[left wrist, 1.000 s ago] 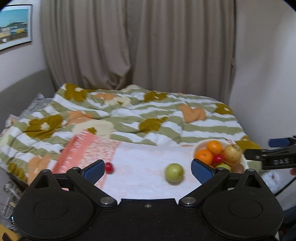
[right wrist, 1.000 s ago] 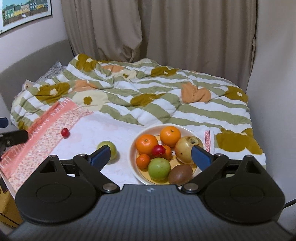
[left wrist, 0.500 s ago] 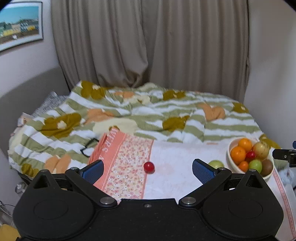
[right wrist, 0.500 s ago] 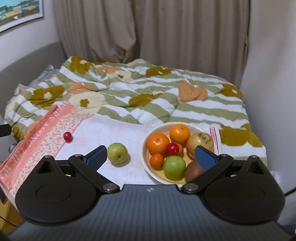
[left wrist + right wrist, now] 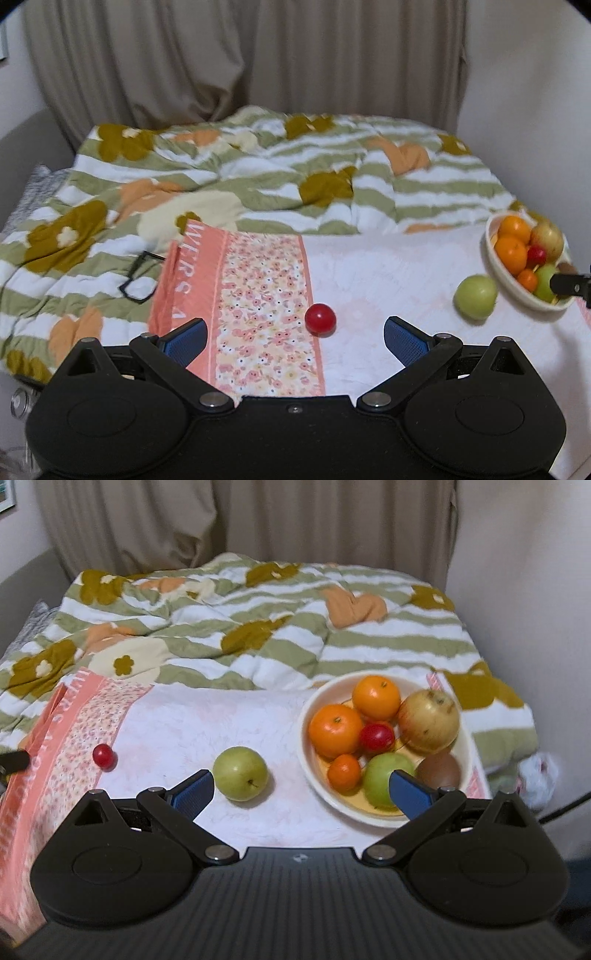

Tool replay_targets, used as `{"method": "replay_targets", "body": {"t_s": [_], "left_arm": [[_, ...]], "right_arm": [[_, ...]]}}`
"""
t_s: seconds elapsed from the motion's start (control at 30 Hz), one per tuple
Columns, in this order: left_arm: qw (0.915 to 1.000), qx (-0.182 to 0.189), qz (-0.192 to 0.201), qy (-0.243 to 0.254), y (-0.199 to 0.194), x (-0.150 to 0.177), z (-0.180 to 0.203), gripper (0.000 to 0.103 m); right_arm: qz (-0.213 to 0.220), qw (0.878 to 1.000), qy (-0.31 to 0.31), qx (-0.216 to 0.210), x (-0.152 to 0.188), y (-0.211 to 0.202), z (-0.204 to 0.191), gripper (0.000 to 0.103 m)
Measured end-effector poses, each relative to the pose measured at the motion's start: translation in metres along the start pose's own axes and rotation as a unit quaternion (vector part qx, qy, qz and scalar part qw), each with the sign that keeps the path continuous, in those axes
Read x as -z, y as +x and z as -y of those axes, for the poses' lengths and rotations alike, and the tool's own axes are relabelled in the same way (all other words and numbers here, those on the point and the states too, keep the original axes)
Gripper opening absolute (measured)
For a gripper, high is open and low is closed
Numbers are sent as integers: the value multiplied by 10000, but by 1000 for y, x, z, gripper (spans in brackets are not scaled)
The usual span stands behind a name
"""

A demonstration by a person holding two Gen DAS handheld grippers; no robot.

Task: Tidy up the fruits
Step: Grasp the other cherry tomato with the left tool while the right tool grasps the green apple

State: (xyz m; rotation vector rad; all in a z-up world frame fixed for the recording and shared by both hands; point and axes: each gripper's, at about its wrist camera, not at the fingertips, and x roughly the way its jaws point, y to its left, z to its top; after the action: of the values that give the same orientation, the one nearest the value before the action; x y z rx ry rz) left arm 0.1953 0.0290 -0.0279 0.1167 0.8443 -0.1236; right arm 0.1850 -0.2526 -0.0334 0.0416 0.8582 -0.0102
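Note:
A small red fruit (image 5: 320,319) (image 5: 102,756) lies on the pink floral band of a white cloth. My left gripper (image 5: 294,338) is open and empty, the red fruit just beyond the gap between its fingers. A loose green apple (image 5: 240,773) (image 5: 475,296) sits on the cloth left of a cream bowl (image 5: 306,753) (image 5: 511,280). The bowl holds oranges, a yellow-red apple, a green apple, a red fruit and a kiwi. My right gripper (image 5: 301,793) is open and empty, between the loose apple and the bowl.
A white cloth (image 5: 207,723) with a pink floral border (image 5: 258,291) covers the near part of a bed. Behind lies a rumpled green-striped flowered quilt (image 5: 258,177). Black glasses (image 5: 138,273) rest on the quilt at left. Curtains and walls close the back and right.
My left gripper has swung left and closer, so the red fruit now lies centred between its fingers. My right gripper has dropped nearer the loose green apple and the bowl. Both stay open.

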Motion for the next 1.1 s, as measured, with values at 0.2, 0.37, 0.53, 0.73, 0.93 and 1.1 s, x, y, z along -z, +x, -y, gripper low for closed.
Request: {"method": "replay_targets", "body": {"t_s": [0.2,0.37,0.53,0.73,0.93,1.1], "left_arm": [[9982,419,-334,264,52,-6,-13,103],[9948,737,-535,460,83,-7,-15,93],[9911,901,-753,627,104,-2,-10,77],[9911,939,-721,604,117,-4,-5,64],[9895,1001,-787,681,127,-6,-3,37],[9890,1025,-758,757,126,-4,-3,37]], "right_arm": [[-325,9983,466,114,1,33,-20,103],[-474,9971,548,224,4,55,-32,103],[-636,9959,591,239,4,74,-37,103],[-758,9960,425,189,3,93,-43,103],[-823,9959,365,126,2,101,-47,103],[-887,9955,314,85,0,108,-49,102]]}}
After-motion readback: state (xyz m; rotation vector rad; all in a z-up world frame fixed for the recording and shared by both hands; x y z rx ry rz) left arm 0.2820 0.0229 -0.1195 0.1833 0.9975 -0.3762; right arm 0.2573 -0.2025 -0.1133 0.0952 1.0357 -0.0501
